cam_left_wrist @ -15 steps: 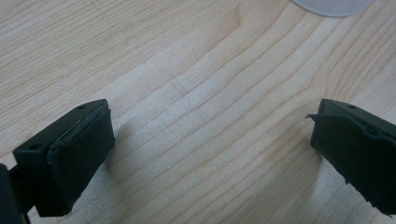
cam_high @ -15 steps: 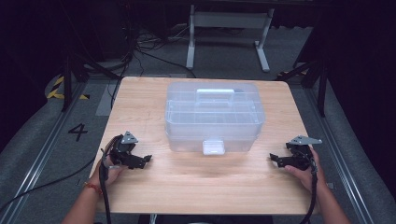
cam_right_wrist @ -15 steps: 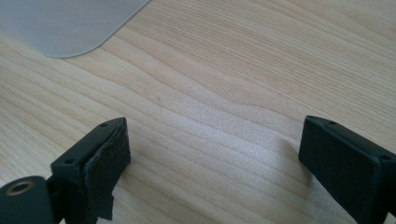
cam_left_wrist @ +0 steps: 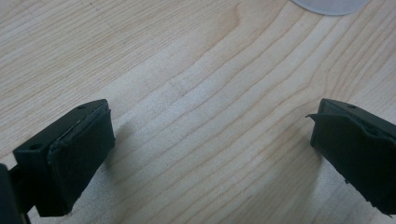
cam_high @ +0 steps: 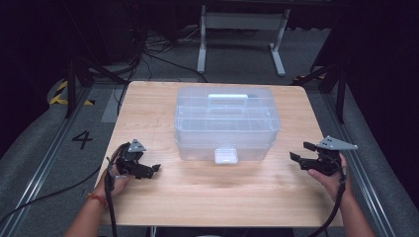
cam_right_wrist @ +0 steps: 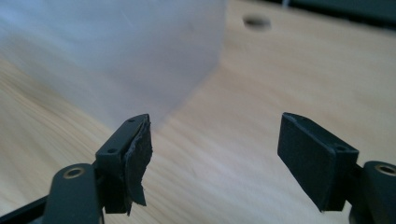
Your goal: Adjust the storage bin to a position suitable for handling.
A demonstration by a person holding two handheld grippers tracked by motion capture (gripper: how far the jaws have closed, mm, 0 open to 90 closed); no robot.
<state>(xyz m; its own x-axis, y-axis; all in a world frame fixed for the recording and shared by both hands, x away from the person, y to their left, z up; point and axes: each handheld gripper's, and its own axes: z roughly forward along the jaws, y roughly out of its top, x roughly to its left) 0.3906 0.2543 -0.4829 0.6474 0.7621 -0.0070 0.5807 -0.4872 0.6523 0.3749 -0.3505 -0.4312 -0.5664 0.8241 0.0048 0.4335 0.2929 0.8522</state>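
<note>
A clear plastic storage box with a lid, a top handle and a front latch stands closed in the middle of the wooden table. My left gripper rests low over the table at the box's front left, a short way off it and pointing right. Its jaws stand wide open over bare wood, and a corner of the box is at that view's top. My right gripper hovers to the right of the box, open and empty, with the box's frosted wall just ahead on the left.
The table's edges lie close to both hands. A small round hole sits in the tabletop beyond the right gripper. Behind the table are a white metal stand and floor cables. A cable trails from each gripper.
</note>
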